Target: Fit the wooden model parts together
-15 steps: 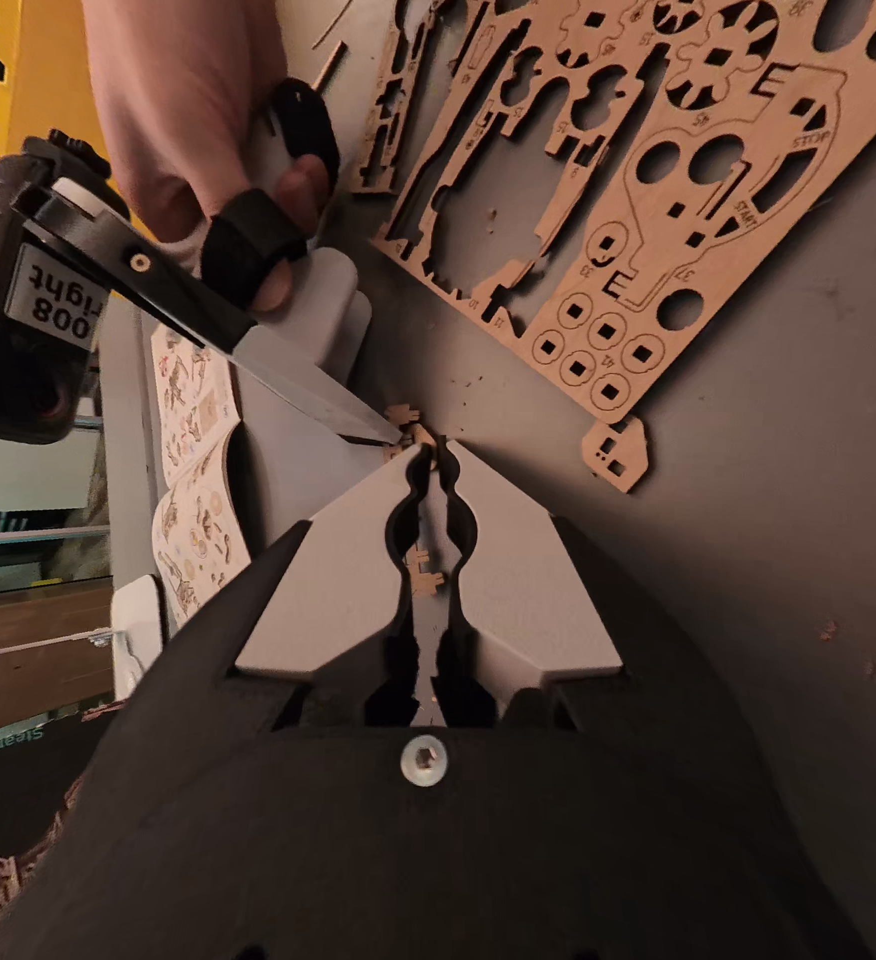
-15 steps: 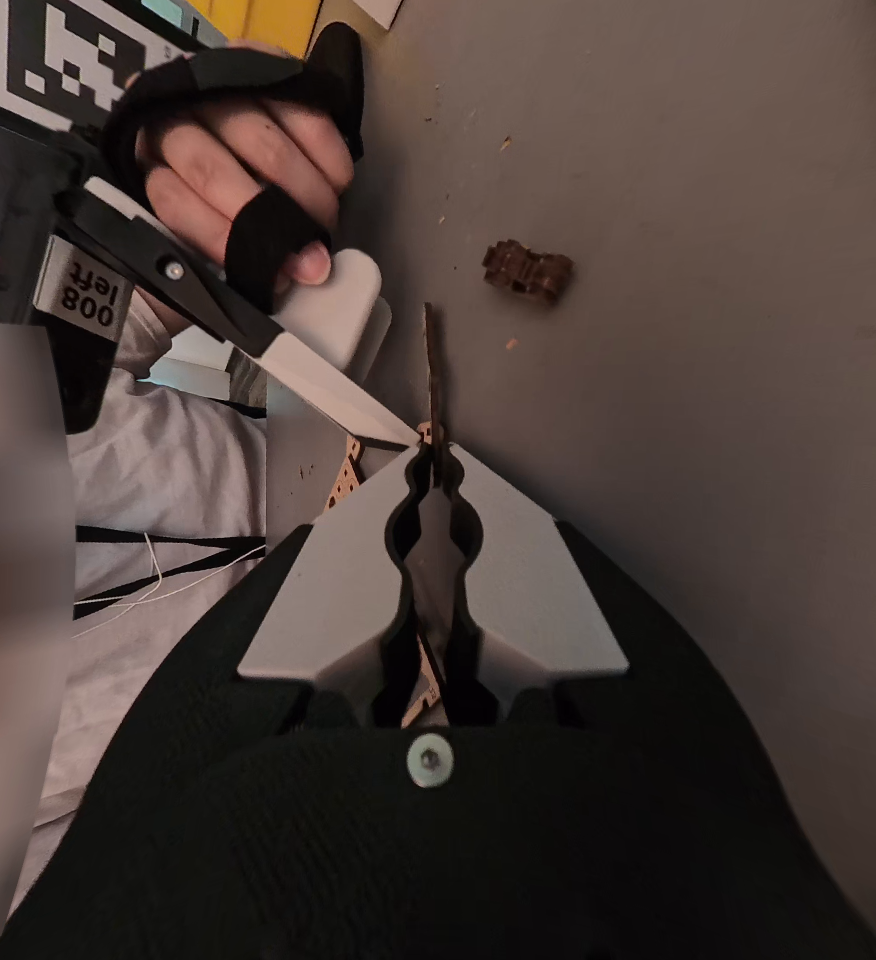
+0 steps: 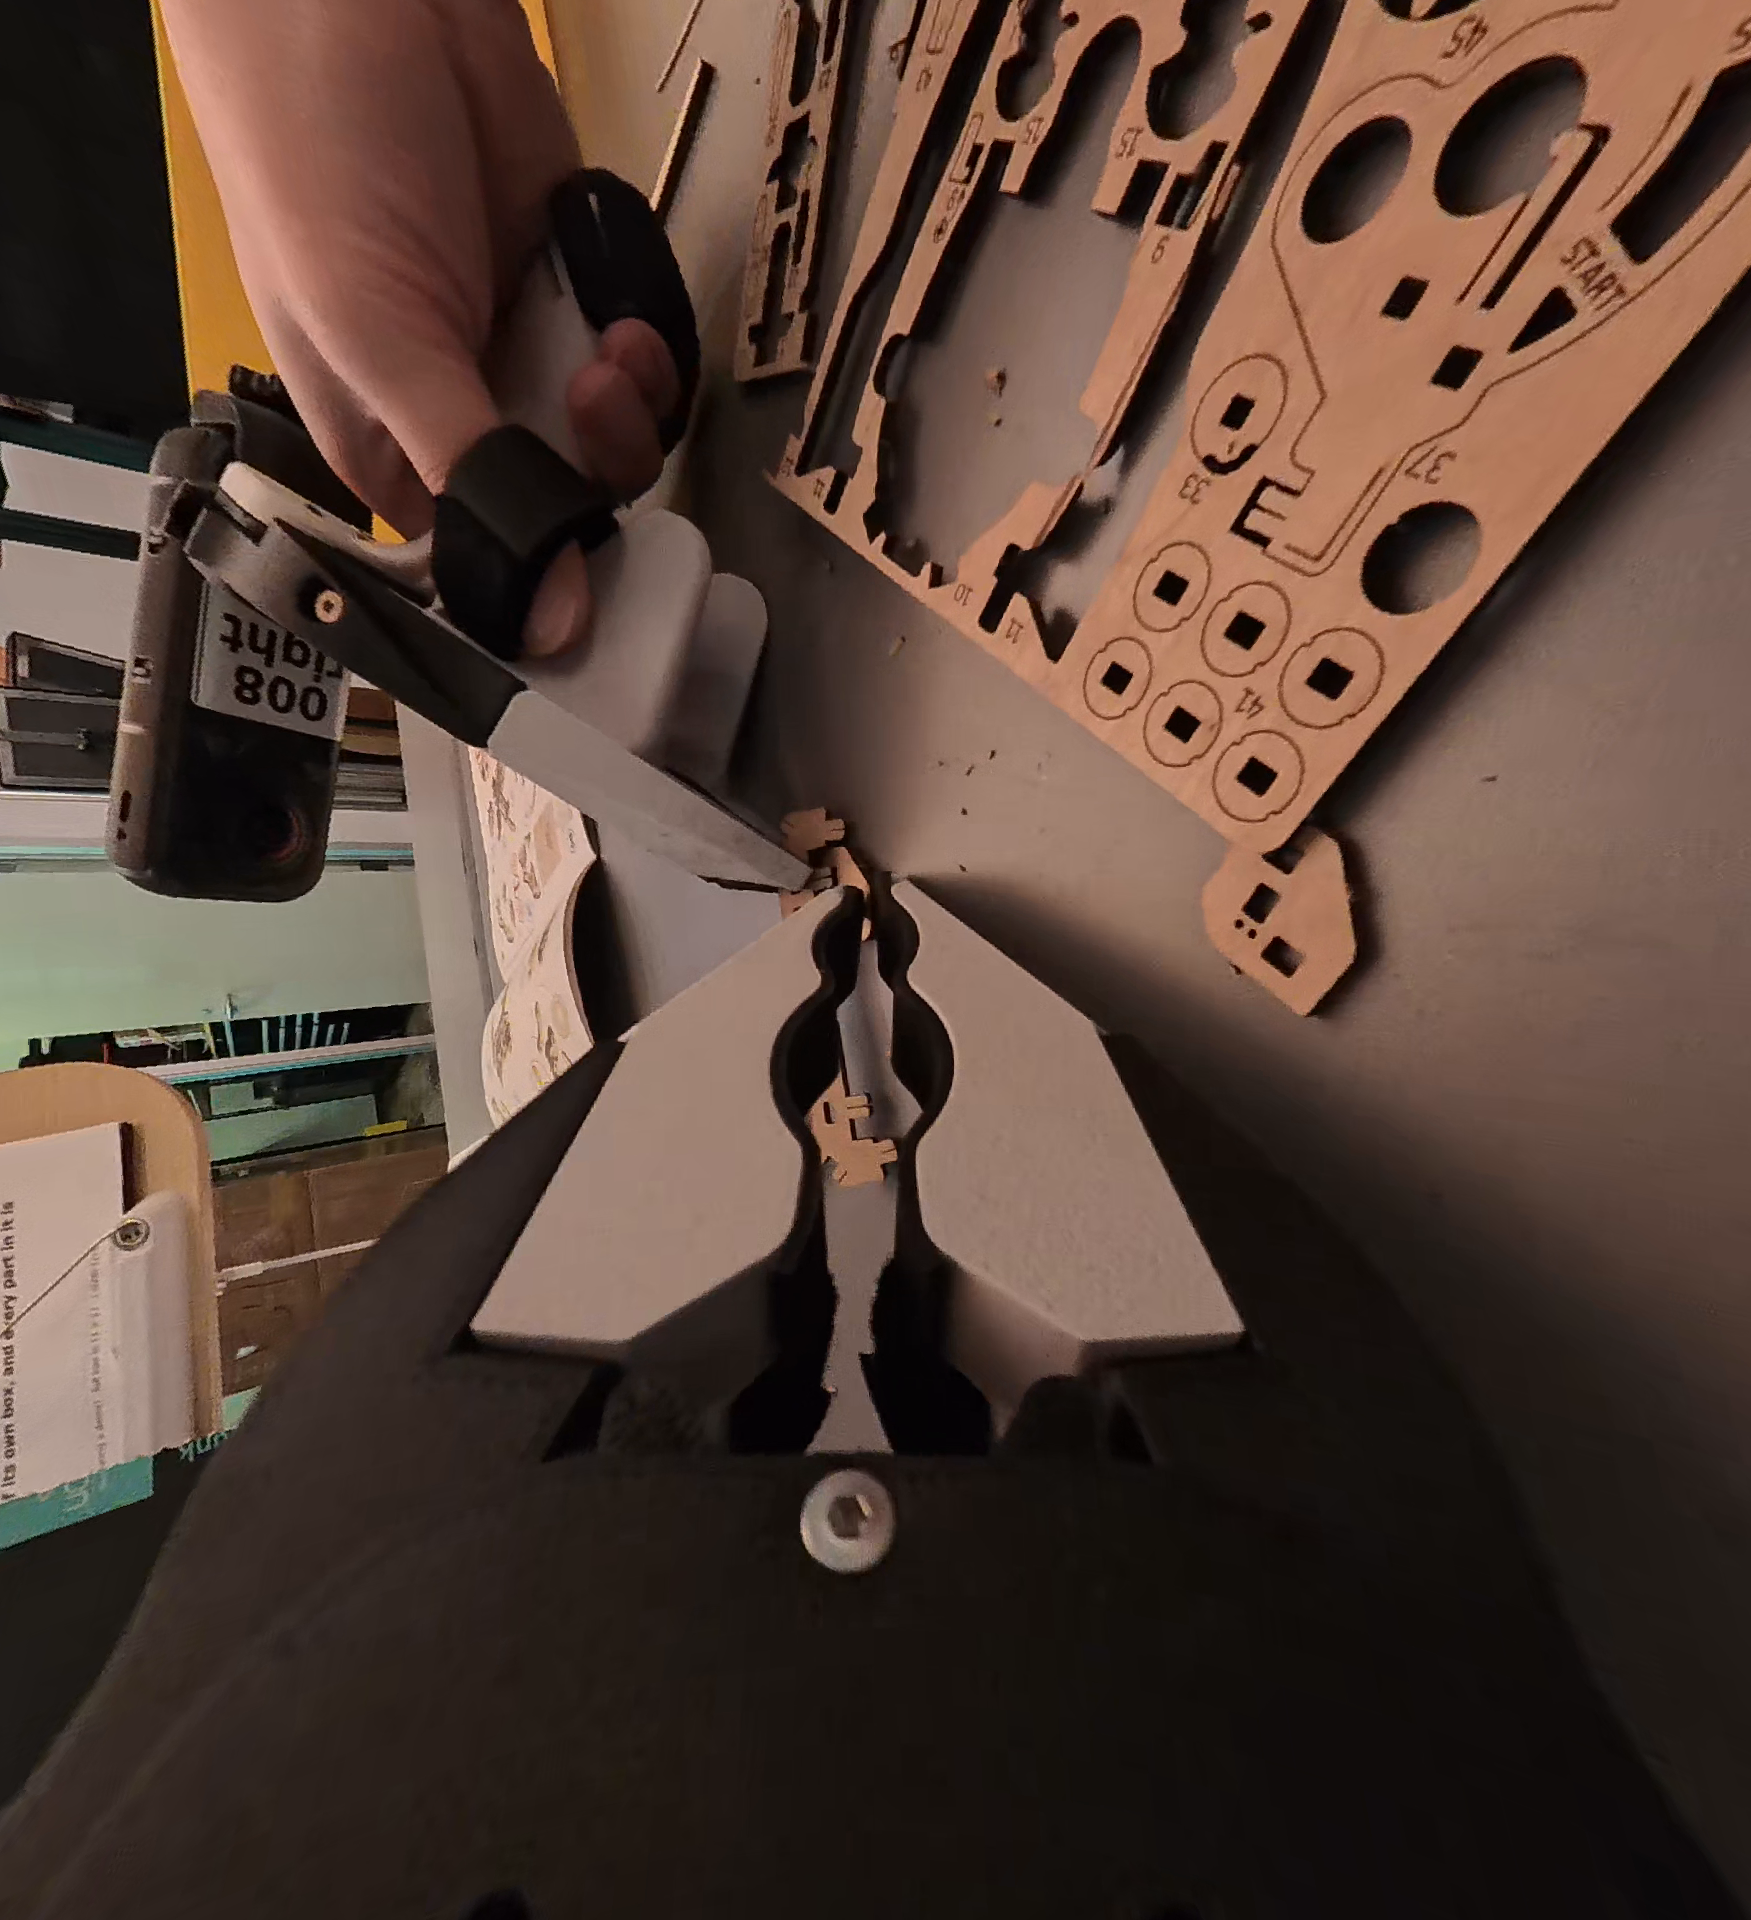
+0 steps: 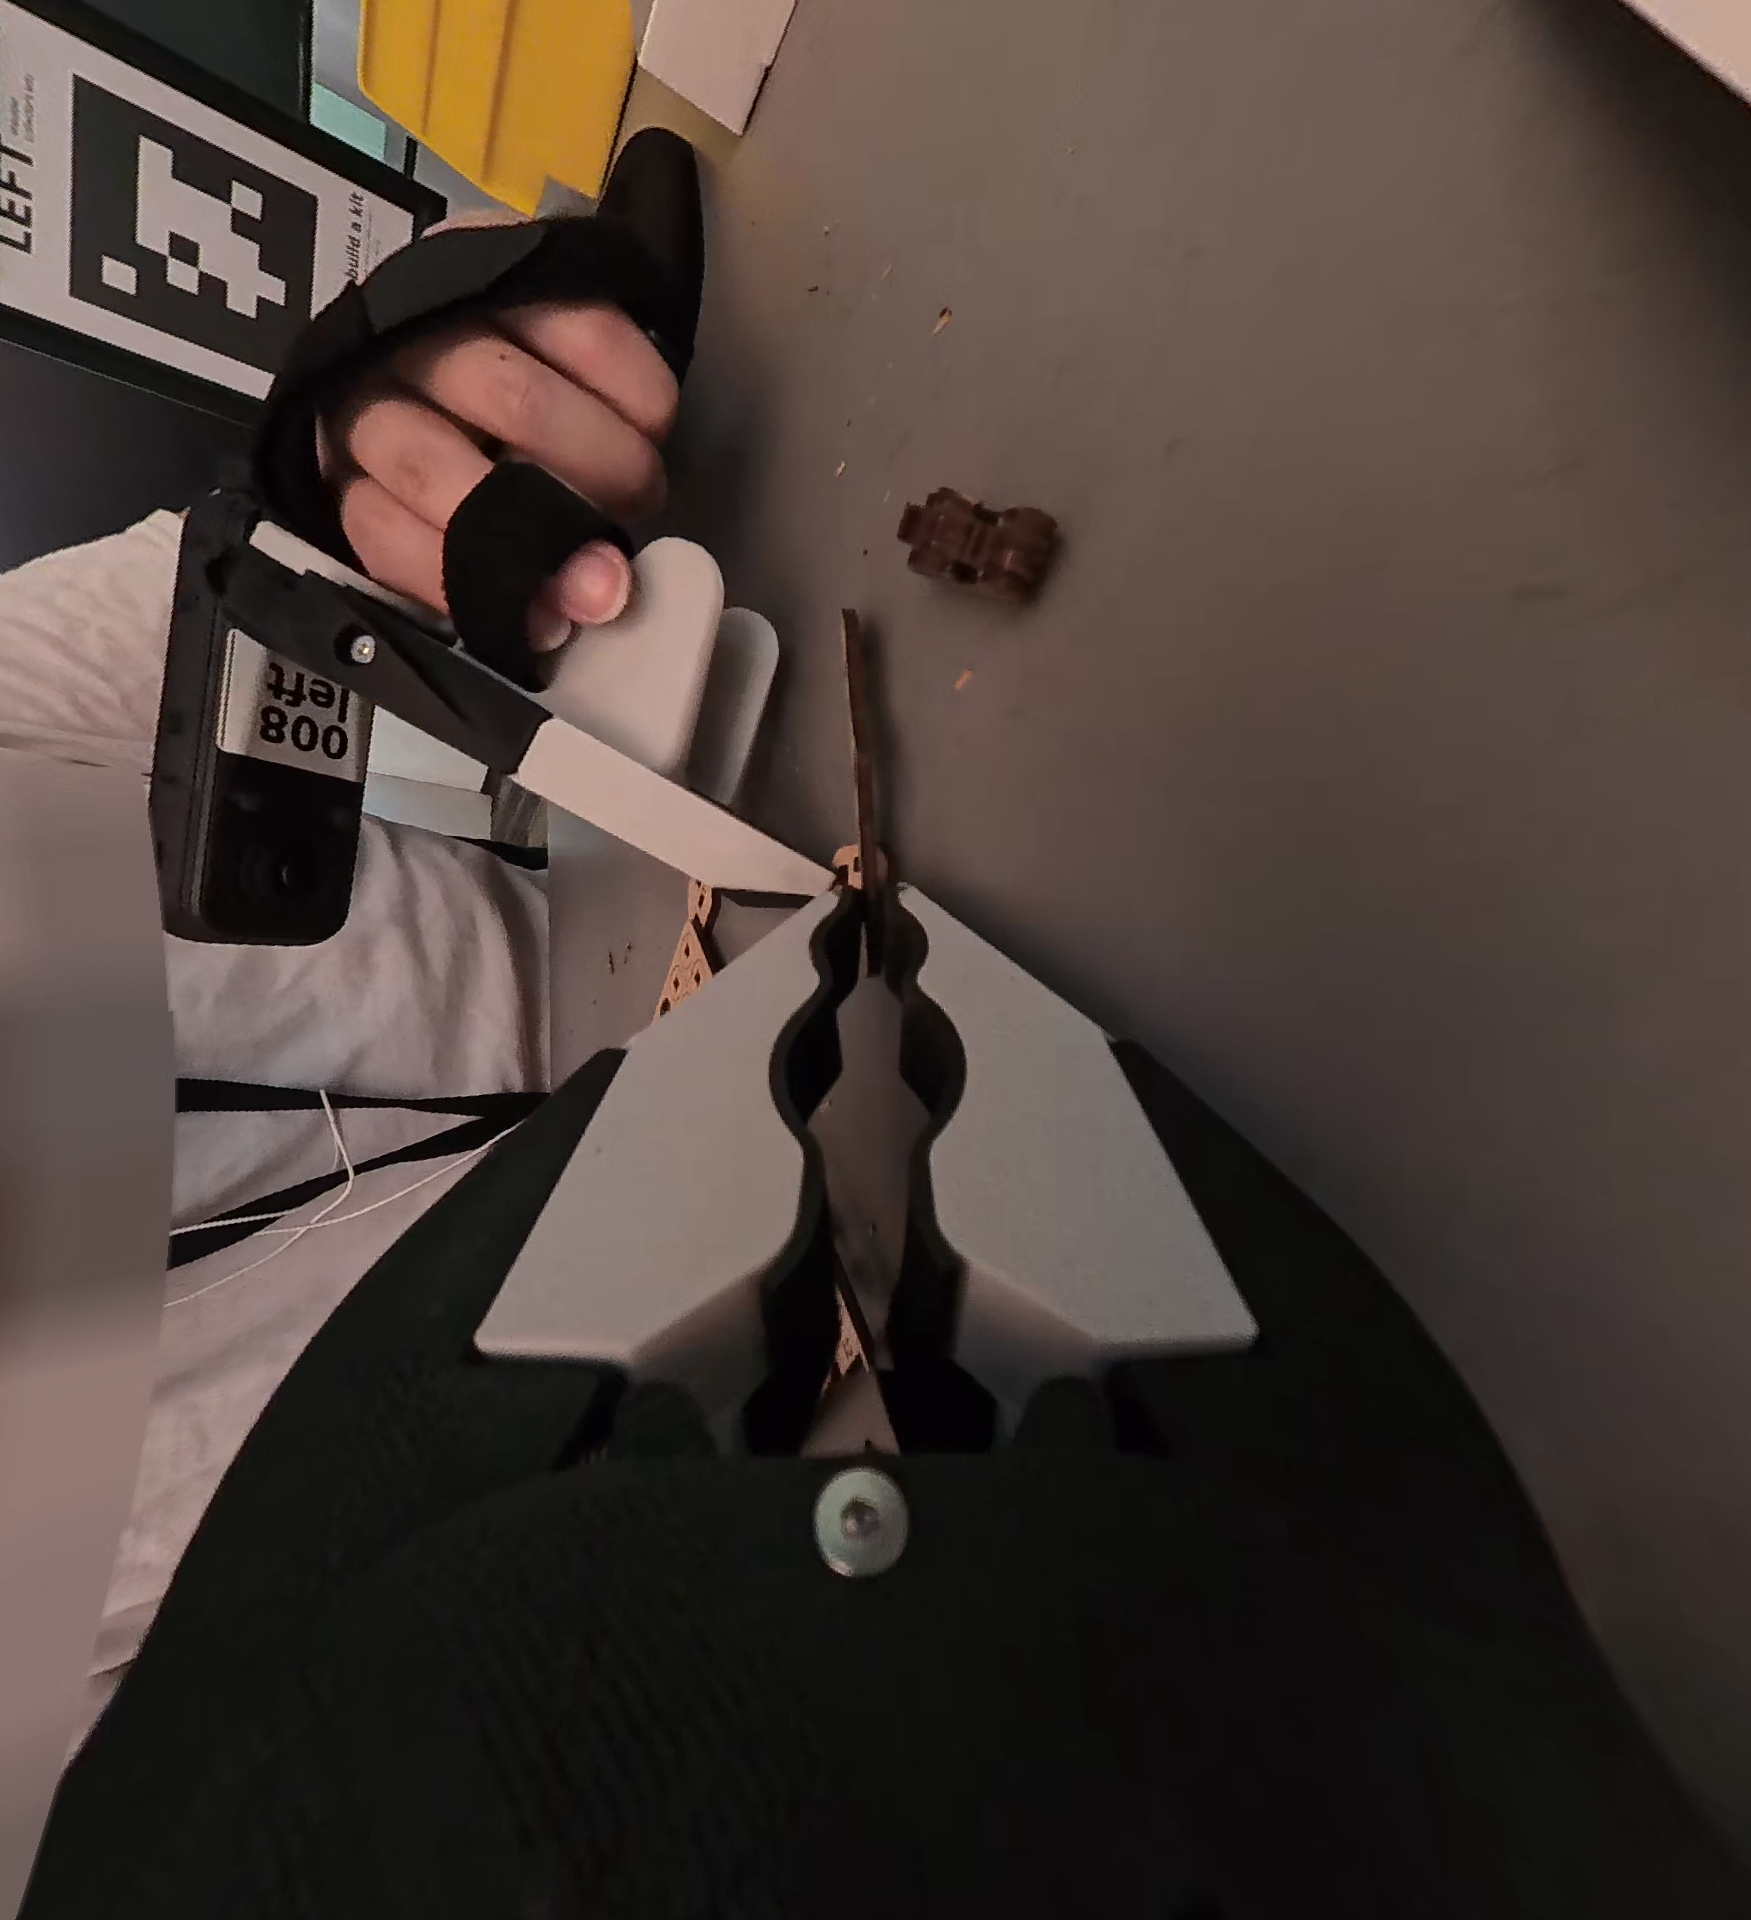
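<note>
Your left gripper [image 3: 863,904] is pressed together on a small notched wooden piece [image 3: 855,1138], which shows pale in the gap between its grey fingers [image 3: 694,1122] and pokes out just past the tips. Your right gripper [image 4: 866,904] is likewise pinched on a thin wooden strip [image 4: 863,748], seen edge-on, dark, and standing out beyond its fingertips over the grey table [image 4: 1370,727]. The two grippers meet tip to tip: in the left wrist view the right gripper's long grey finger [image 3: 642,800] comes in from the upper left and ends right at the small wooden bits [image 3: 817,831] beside your left tips. Your right hand [image 3: 414,270] grips that tool with black finger straps. In the right wrist view the left hand [image 4: 518,436] does the same, its finger reaching the held strip. Whether the two parts are already slotted together cannot be told, as the tips hide the joint. On the table past the left gripper lies the punched plywood sheet [image 3: 1318,499], and a loose house-shaped offcut [image 3: 1286,930] sits just beside its corner. A small dark assembled block [image 4: 977,545] rests on the table beyond the right gripper, apart from the strip.
</note>
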The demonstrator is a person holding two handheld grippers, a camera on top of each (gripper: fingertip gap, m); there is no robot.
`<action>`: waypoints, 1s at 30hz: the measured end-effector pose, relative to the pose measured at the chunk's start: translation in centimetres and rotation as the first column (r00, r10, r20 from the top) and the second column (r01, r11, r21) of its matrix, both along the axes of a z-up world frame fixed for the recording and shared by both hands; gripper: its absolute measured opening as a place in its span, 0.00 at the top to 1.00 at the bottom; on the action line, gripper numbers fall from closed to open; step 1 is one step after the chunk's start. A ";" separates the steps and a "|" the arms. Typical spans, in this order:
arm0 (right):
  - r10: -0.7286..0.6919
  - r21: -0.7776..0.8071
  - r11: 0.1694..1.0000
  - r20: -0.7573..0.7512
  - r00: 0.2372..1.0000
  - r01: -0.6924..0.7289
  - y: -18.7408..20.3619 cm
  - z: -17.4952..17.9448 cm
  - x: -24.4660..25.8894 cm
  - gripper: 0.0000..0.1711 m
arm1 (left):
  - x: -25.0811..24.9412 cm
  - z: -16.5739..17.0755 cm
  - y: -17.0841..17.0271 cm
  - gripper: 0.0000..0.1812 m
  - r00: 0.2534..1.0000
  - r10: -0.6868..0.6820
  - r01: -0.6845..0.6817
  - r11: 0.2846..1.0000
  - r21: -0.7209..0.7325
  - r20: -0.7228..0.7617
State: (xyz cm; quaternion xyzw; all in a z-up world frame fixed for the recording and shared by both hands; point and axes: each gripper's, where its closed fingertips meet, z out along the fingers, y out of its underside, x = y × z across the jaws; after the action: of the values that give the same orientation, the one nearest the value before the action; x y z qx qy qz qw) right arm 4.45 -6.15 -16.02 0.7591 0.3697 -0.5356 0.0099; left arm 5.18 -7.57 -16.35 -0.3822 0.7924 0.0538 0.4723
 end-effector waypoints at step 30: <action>0.021 -0.021 1.000 0.000 1.000 -0.021 -0.6 0.0 -0.1 0.99 | -1.2 0.1 0.7 1.00 0.953 -0.075 0.108 0.989 0.098 -0.294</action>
State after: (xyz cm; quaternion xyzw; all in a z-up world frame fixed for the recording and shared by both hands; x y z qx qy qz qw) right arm 4.37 -6.75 -16.02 0.7551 0.3721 -0.5392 0.0234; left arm 3.95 -6.85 -16.25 -0.3057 0.8655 0.1319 0.3743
